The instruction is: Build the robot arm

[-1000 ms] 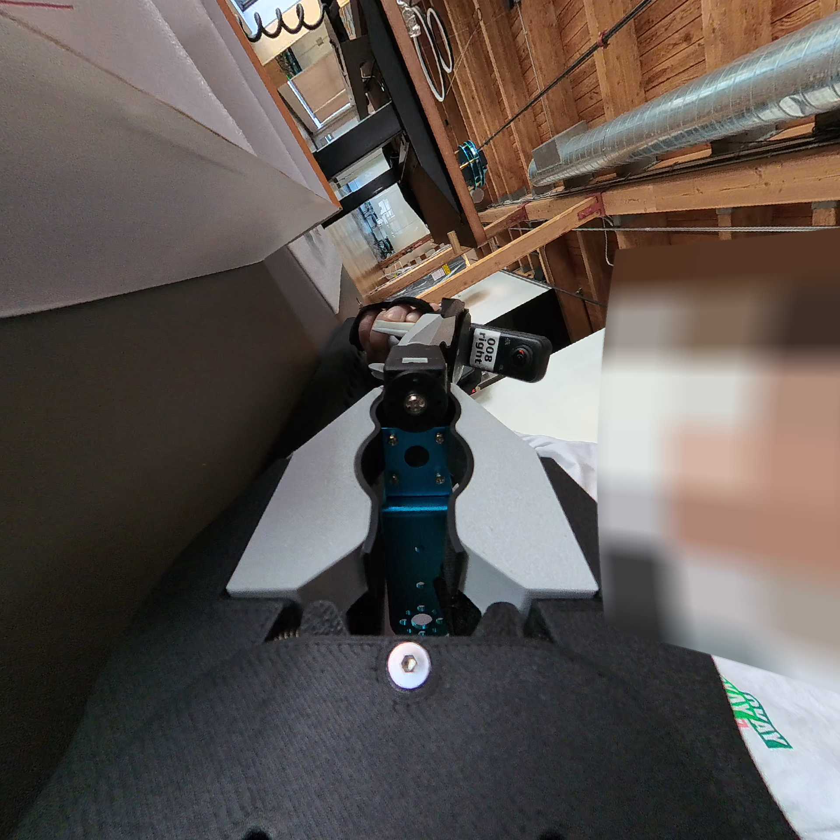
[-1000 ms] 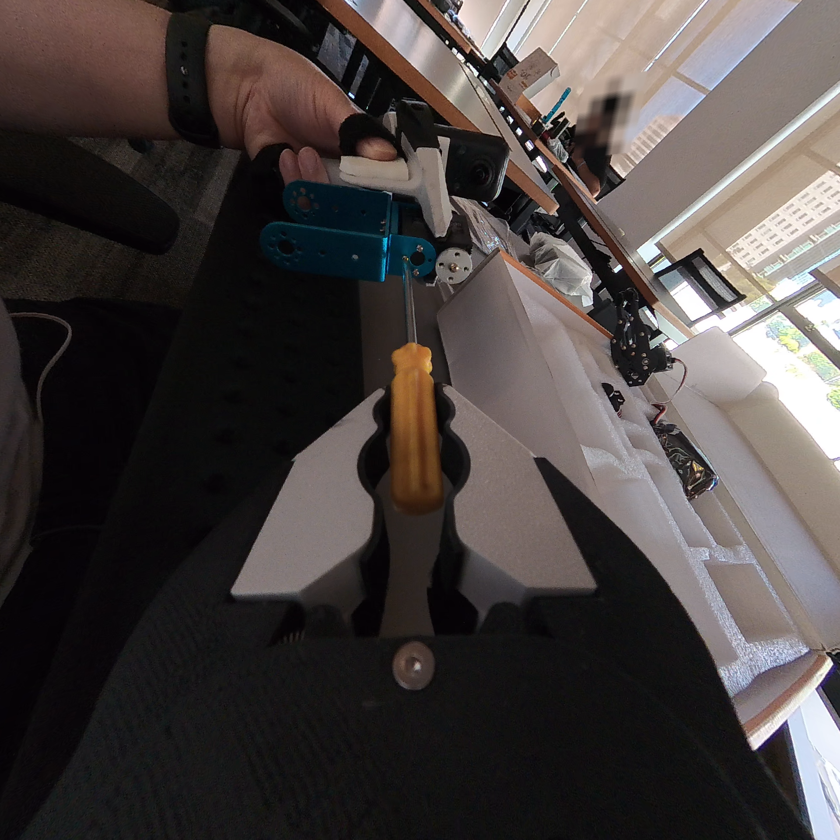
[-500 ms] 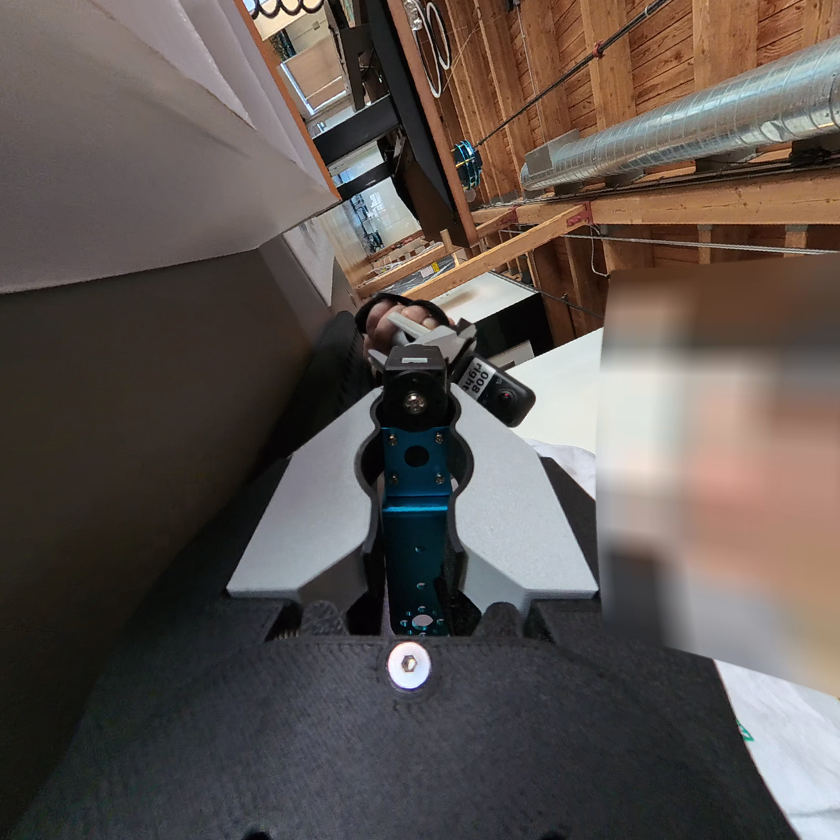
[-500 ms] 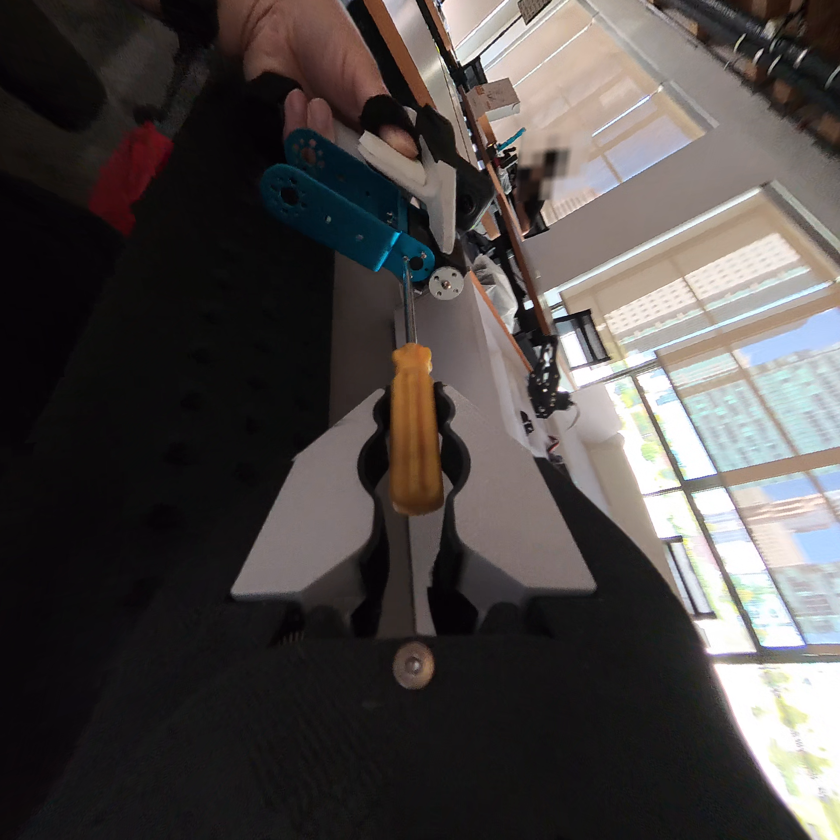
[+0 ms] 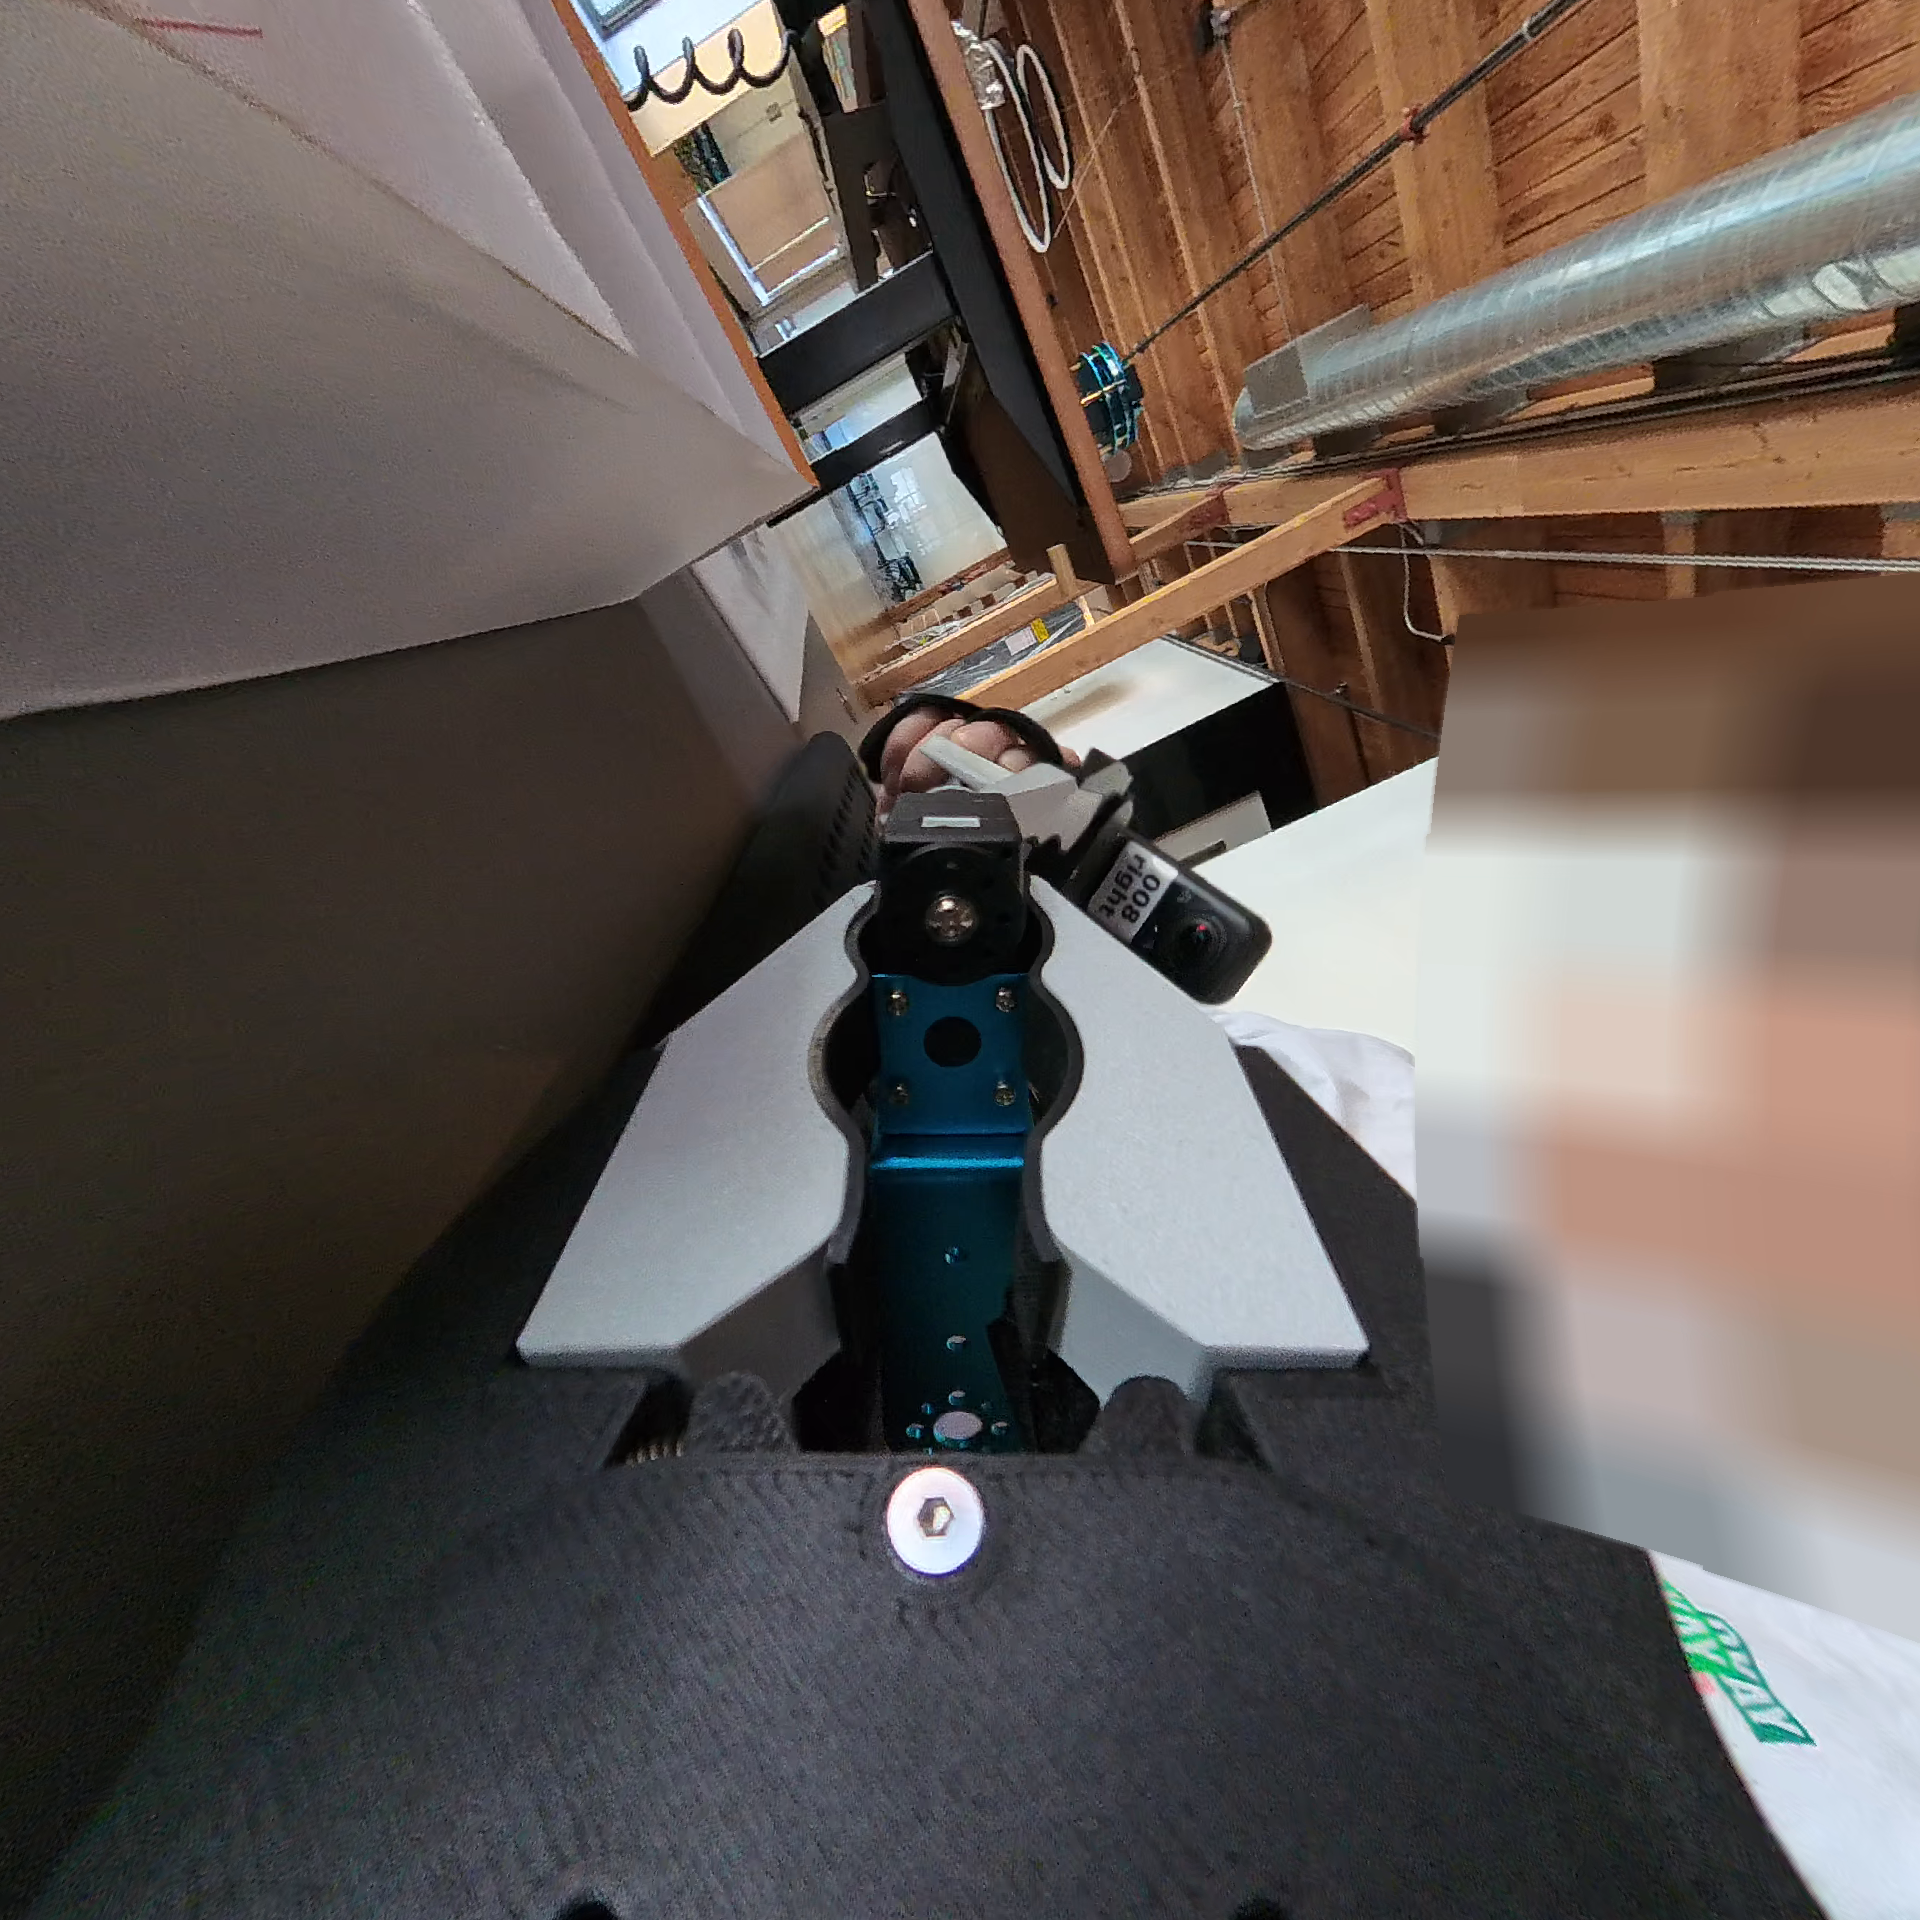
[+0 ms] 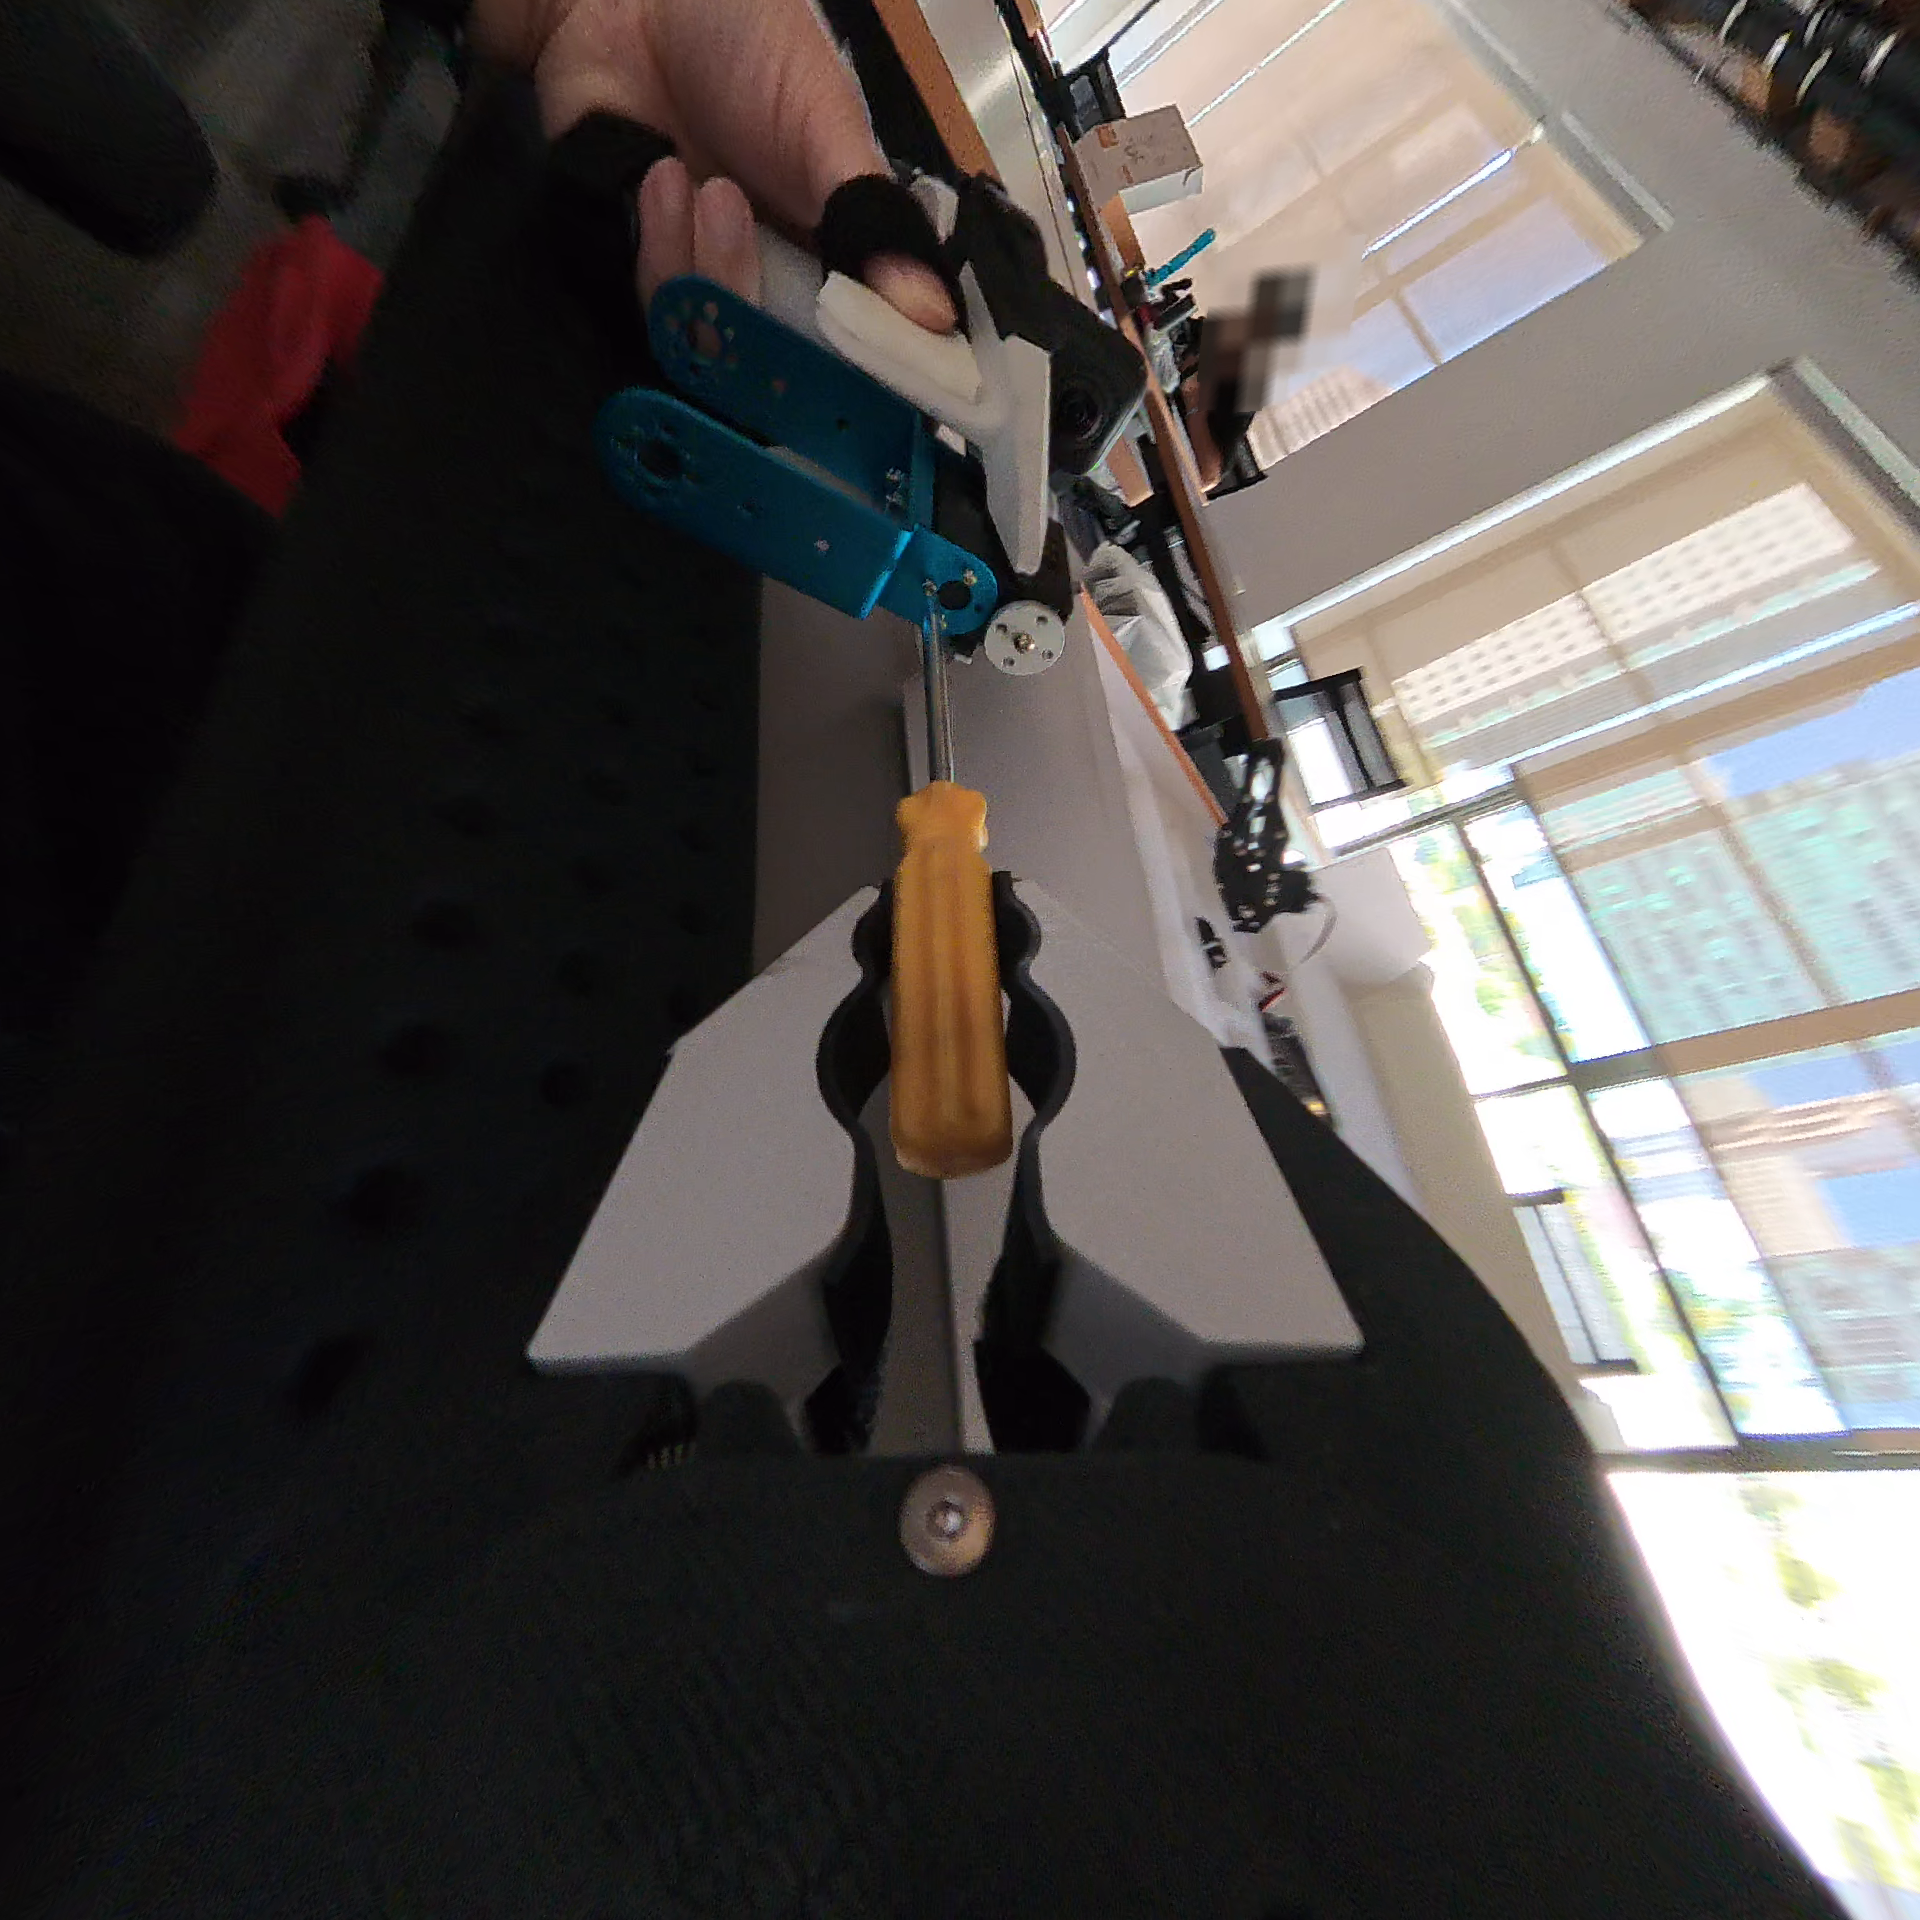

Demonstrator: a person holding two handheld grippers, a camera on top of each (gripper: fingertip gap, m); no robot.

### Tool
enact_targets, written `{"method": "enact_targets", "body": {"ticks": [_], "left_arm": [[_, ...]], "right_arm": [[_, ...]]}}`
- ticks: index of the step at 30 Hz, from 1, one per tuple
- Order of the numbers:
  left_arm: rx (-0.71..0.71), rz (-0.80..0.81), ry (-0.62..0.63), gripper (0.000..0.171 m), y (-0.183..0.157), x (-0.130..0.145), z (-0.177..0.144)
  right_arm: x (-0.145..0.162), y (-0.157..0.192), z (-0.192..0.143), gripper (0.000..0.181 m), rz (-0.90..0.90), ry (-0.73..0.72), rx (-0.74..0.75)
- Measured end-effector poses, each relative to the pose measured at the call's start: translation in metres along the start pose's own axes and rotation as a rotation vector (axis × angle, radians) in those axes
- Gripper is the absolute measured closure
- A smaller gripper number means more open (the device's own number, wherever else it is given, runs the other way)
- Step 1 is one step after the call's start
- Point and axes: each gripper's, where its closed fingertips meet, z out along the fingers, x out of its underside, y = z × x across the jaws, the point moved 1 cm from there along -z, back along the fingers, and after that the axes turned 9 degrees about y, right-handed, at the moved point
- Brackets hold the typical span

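The left gripper is clamped on a blue metal bracket carrying a black motor at its 12 o'clock end. The right gripper grips a yellow-handled screwdriver, whose tip touches the bracket toward 12 o'clock, where a bare hand holds the other tool.

This is a workshop or robotics lab in a loft-style building, shown by the bare timber ceiling with an exposed silver air duct, long wood-edged worktops strewn with parts, a foam-lined parts tray, and tall windows facing city buildings.
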Motion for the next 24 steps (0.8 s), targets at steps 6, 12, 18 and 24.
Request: {"method": "enact_targets", "body": {"ticks": [6,12,18,24], "left_arm": [[-0.024,0.057,-0.003,0.15,-0.002,0.0,0.0],[-0.017,0.114,-0.005,0.15,-0.009,0.001,0.0],[0.003,0.106,-0.041,0.15,-0.01,-0.003,-0.004],[0.022,0.123,-0.054,0.15,-0.014,-0.003,-0.006]], "right_arm": [[0.003,0.002,0.002,0.165,0.277,-0.027,-0.163],[0.001,0.002,0.002,0.164,0.554,-0.084,-0.347],[-0.003,-0.002,0.005,0.164,0.643,-0.088,-0.372],[-0.009,-0.006,0.004,0.164,0.647,-0.07,-0.382]]}}
